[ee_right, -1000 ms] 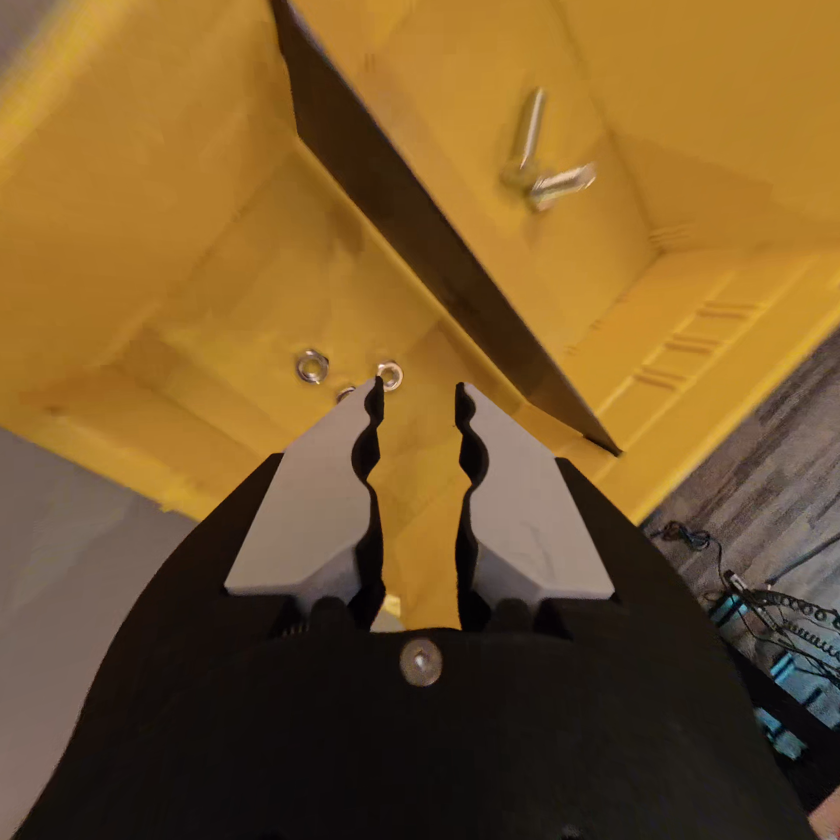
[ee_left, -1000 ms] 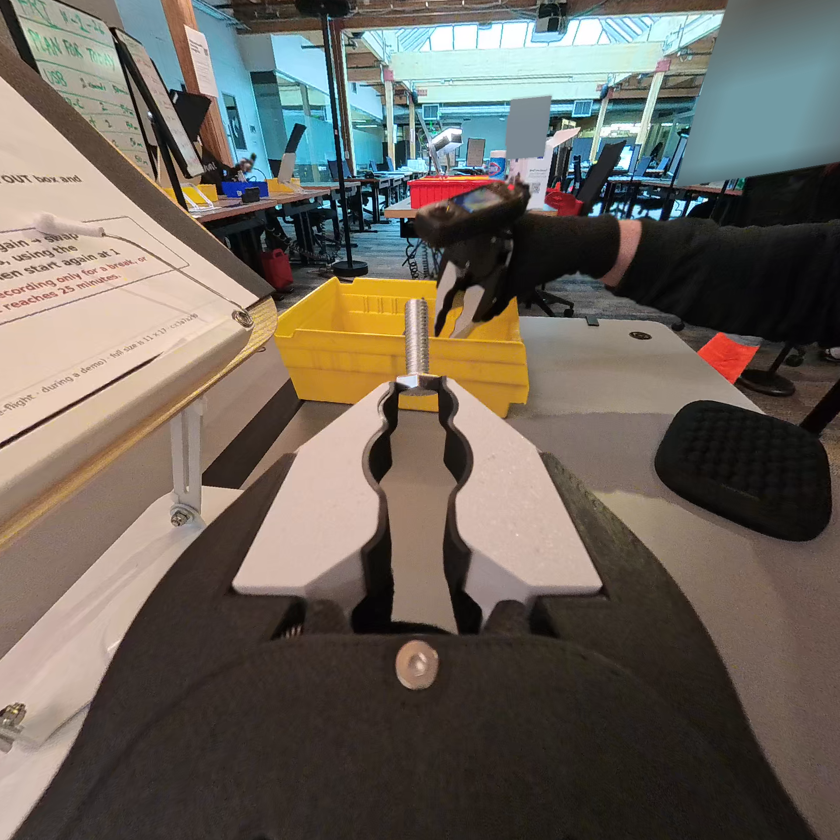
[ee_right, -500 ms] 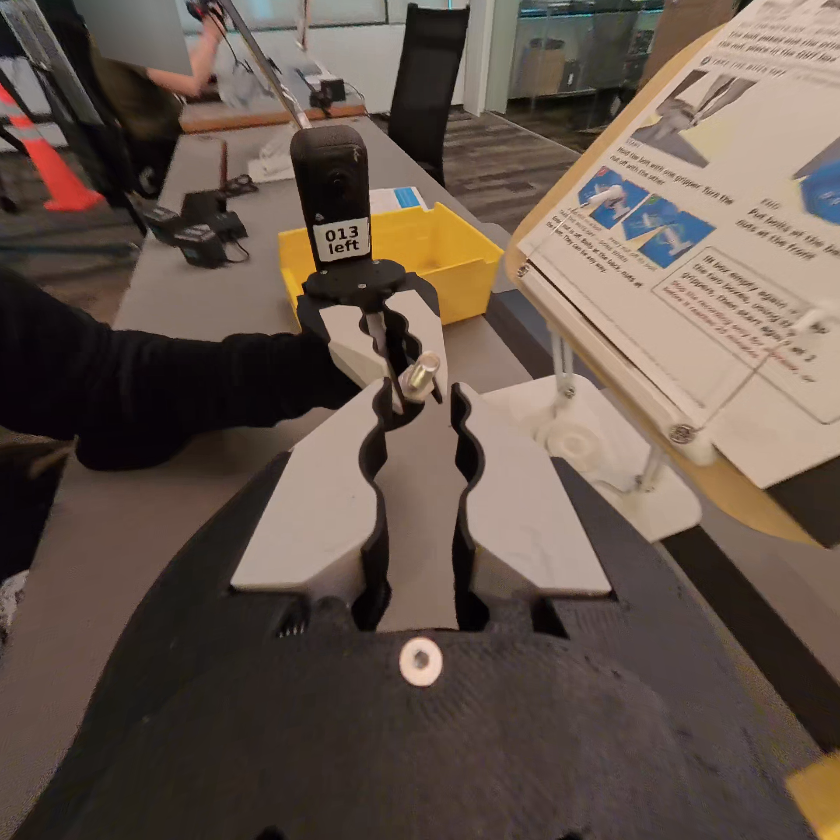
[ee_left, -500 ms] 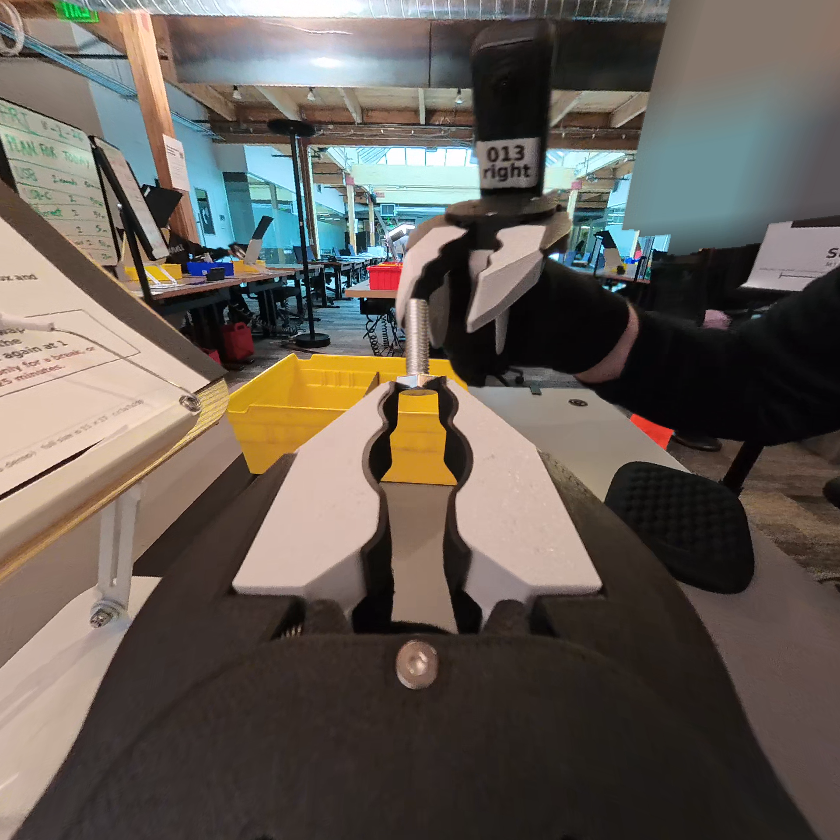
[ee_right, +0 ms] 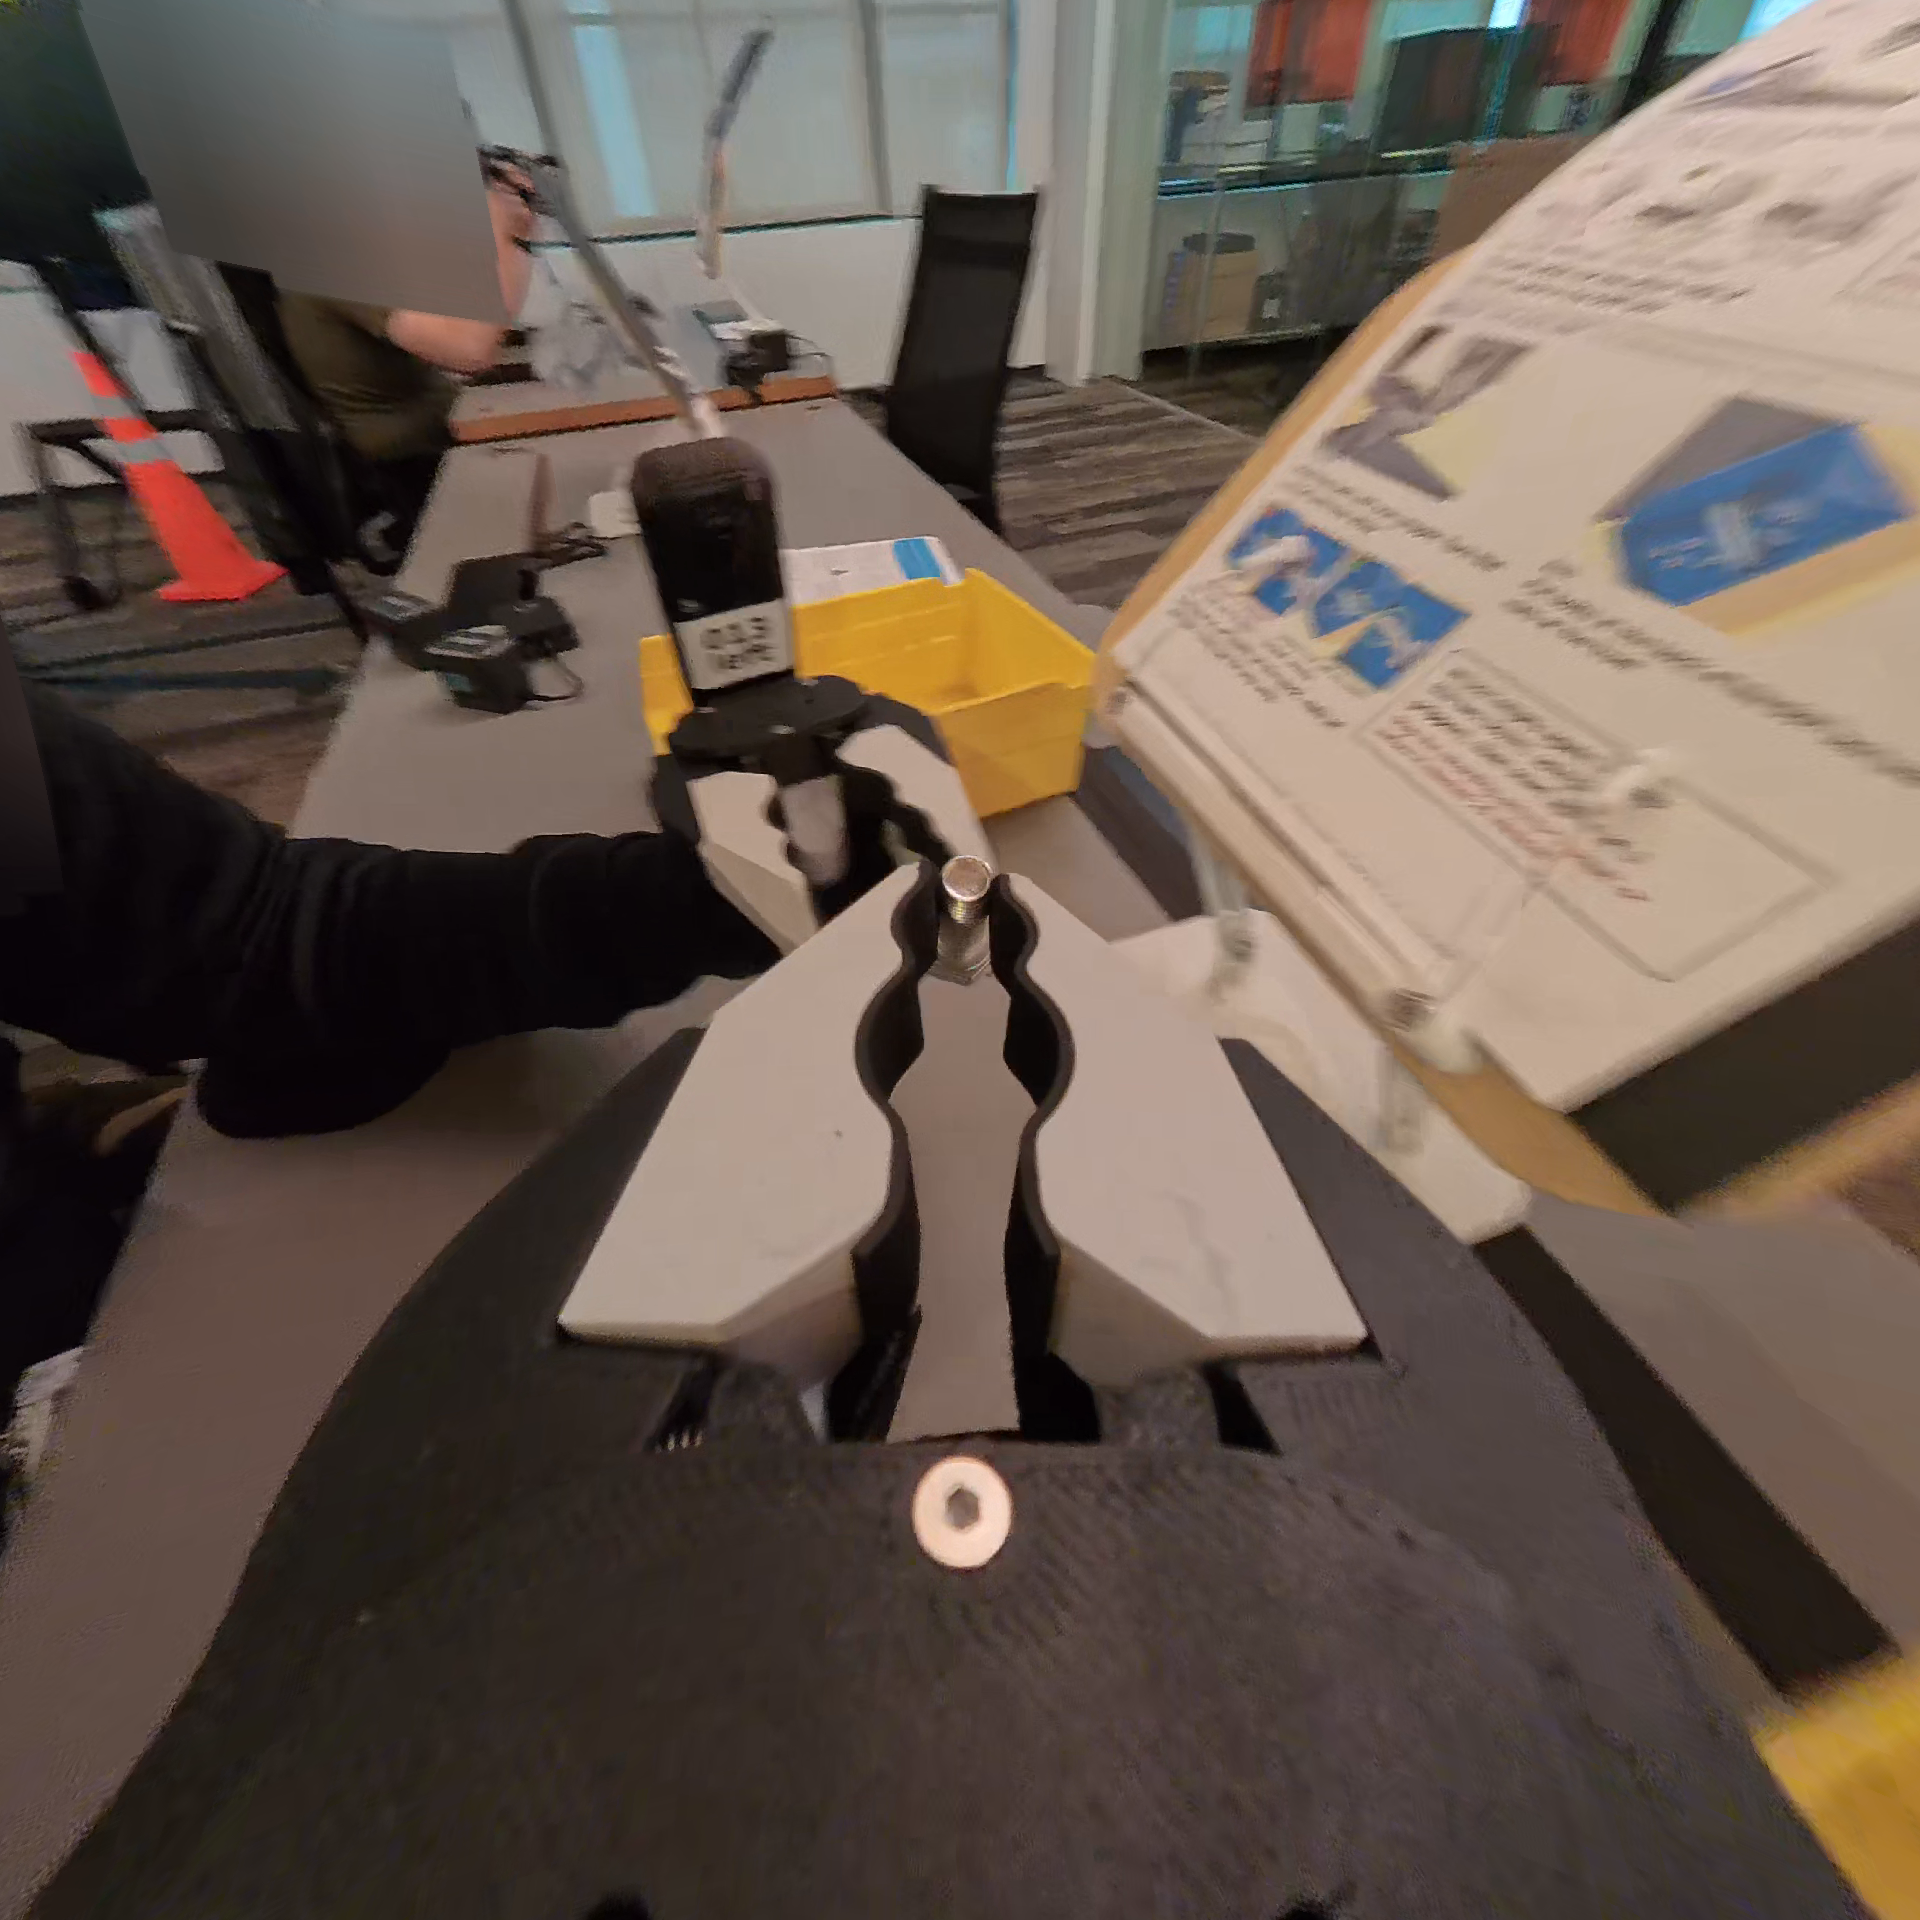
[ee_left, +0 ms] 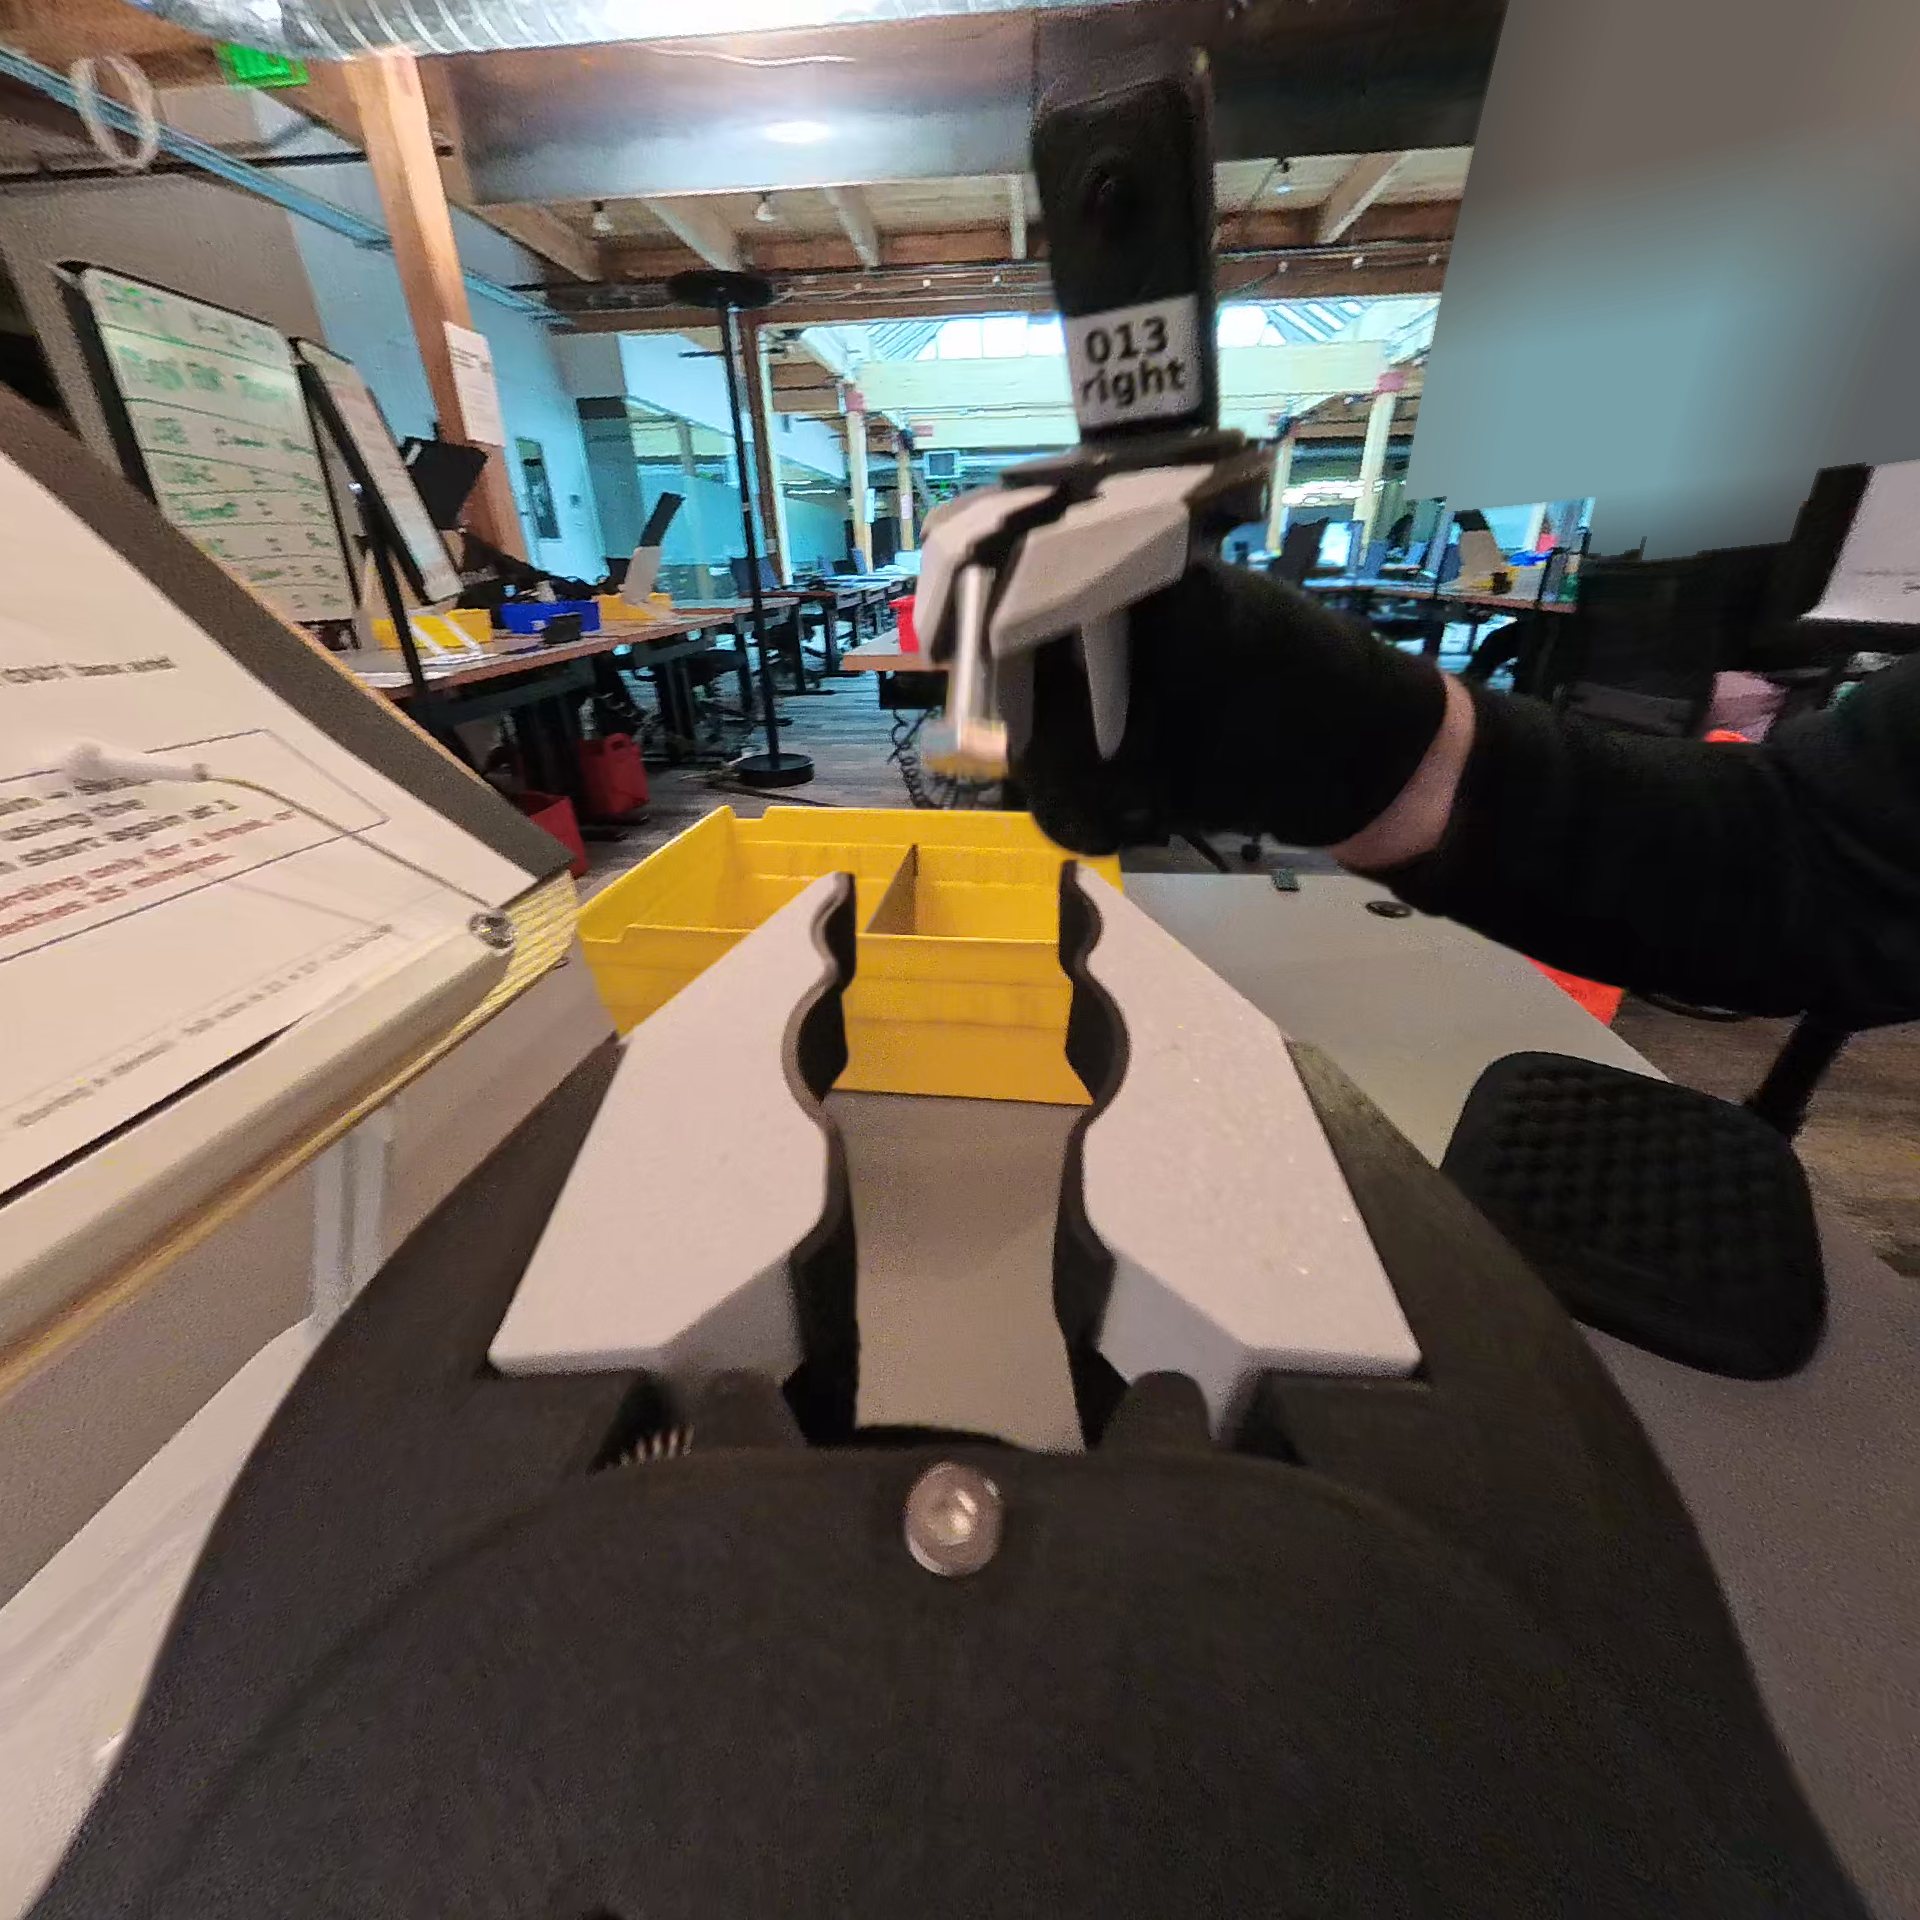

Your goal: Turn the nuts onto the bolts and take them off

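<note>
Bolt point(ee_right: 962, 921), silver, threaded: clamped between the fingertips of the right hand-held gripper point(ee_right: 957, 896), shank pointing away from that gripper's camera, hex head nearest it; in the left wrist view the same bolt point(ee_left: 971, 675) hangs head-down from the right hand-held gripper point(ee_left: 982, 582), raised above the yellow bin point(ee_left: 956, 966). Left hand-held gripper point(ee_left: 956, 894): fingers apart, nothing between them; seen opposite in the right wrist view point(ee_right: 821, 821), just beyond the bolt. Yellow bin: divided into compartments, on the grey bench point(ee_left: 1382, 987). Instruction board point(ee_right: 1558, 644): tilted on a stand, beside the grippers. Black textured pad point(ee_left: 1642, 1205): on the bench, to the right.
</note>
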Available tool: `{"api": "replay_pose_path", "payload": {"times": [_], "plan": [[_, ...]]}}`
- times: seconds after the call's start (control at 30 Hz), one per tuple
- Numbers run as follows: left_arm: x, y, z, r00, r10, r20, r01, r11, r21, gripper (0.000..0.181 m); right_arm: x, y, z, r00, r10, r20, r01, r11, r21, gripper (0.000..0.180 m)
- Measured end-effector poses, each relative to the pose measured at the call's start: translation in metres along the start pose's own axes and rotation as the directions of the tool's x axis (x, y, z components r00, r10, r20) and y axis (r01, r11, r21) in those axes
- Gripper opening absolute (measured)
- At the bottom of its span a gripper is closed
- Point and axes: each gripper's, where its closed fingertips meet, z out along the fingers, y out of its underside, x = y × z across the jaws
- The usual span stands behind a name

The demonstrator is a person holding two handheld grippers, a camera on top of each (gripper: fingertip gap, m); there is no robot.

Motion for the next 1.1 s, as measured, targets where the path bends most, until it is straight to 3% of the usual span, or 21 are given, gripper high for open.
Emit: {"api": "replay_pose_path", "payload": {"times": [0.1,0.17,0.23,0.37,0.5,0.73,0.93,1.03,1.1], "plan": [[-0.009,-0.002,-0.008,0.999,0.0,0.032,0.0,1.0,0.001,0.029,0.051,-0.003,-0.052,0.974,-0.053,-0.22,0.029,0.994,-0.109,0.007],[-0.01,-0.003,-0.013,1.0,0.012,0.026,-0.012,1.0,-0.001,0.009,0.101,0.023,-0.098,0.896,-0.167,-0.412,0.015,0.937,-0.348,0.007],[-0.013,-0.003,-0.015,0.999,0.023,0.037,-0.022,1.0,-0.013,0.0,0.151,0.056,-0.147,0.794,-0.261,-0.549,-0.096,0.838,-0.537,0.007],[-0.014,-0.001,-0.015,0.998,0.033,0.05,-0.032,0.999,-0.031,0.0,0.199,0.131,-0.189,0.787,-0.193,-0.585,-0.33,0.67,-0.665,0.007],[-0.016,0.002,-0.014,0.997,0.041,0.063,-0.038,0.998,-0.052,0.0,0.22,0.197,-0.2,0.802,-0.132,-0.583,-0.458,0.491,-0.741,0.007],[-0.022,0.004,-0.018,0.997,0.025,0.076,-0.021,0.999,-0.049,0.0,0.242,0.244,-0.198,0.806,-0.118,-0.58,-0.521,0.321,-0.791,0.01],[-0.019,0.003,-0.017,0.998,0.031,0.059,-0.028,0.998,-0.06,0.0,0.253,0.247,-0.193,0.793,-0.119,-0.597,-0.534,0.332,-0.777,0.024],[-0.02,0.002,-0.018,0.997,0.031,0.065,-0.028,0.998,-0.055,0.0,0.251,0.221,-0.191,0.782,-0.163,-0.601,-0.511,0.383,-0.769,0.021],[-0.02,0.001,-0.019,0.997,0.032,0.069,-0.028,0.998,-0.052,0.0,0.247,0.185,-0.185,0.761,-0.2,-0.617,-0.477,0.471,-0.742,0.02]]}}
